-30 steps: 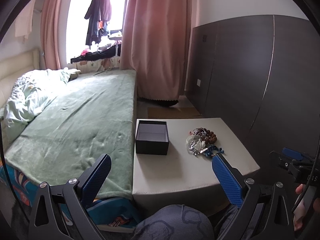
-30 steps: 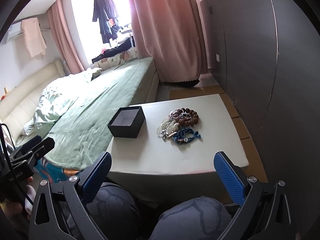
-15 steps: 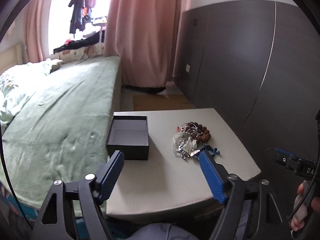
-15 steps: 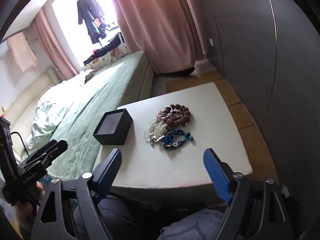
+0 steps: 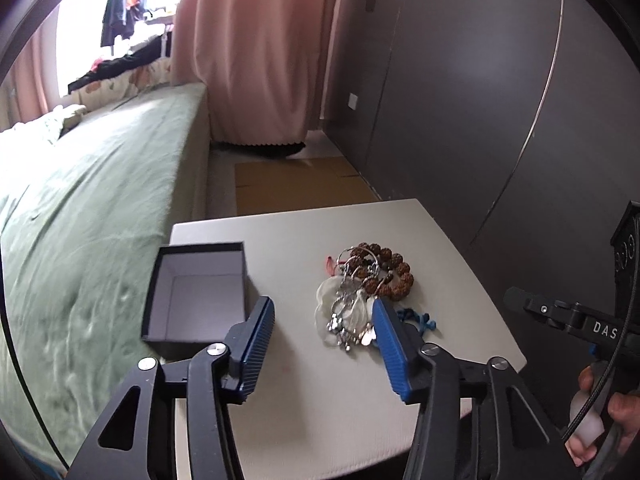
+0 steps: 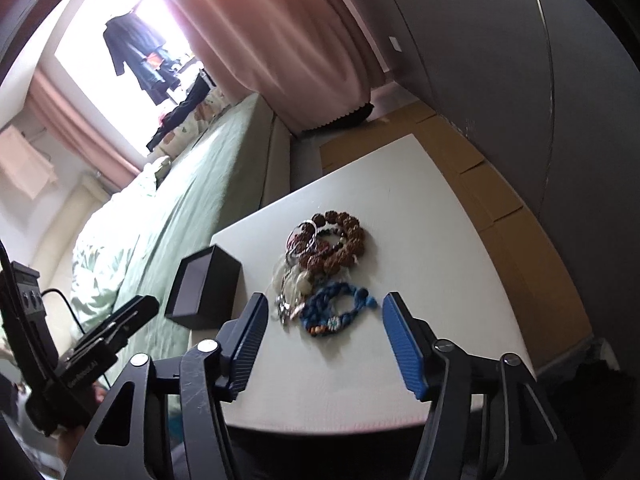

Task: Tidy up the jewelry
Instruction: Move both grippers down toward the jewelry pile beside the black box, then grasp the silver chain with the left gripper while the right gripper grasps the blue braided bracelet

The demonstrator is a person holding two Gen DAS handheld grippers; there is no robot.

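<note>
One open black box (image 5: pixel 196 292) sits beside the jewelry heap (image 5: pixel 362 292).

A bedroom in daylight. A bright window (image 5: pixel 132 16) at the far end glows almost white, with dark clothes (image 5: pixel 120 8) hanging in front of it and more clothing heaped along the sill. Long pink curtains (image 5: pixel 256 52) fall to the floor beside it. A bed (image 5: pixel 100 200) covered in a pale green blanket runs along the left side, with rumpled light bedding (image 6: pixel 104 256) near its head. Dark grey wall panels (image 5: pixel 460 92) line the right side, carrying a small white socket plate (image 5: pixel 353 101). Flattened brown cardboard (image 5: pixel 288 184) lies on the floor between bed and panels. A pale, square surface (image 5: pixel 312 392) stands in the foreground beside the bed.
</note>
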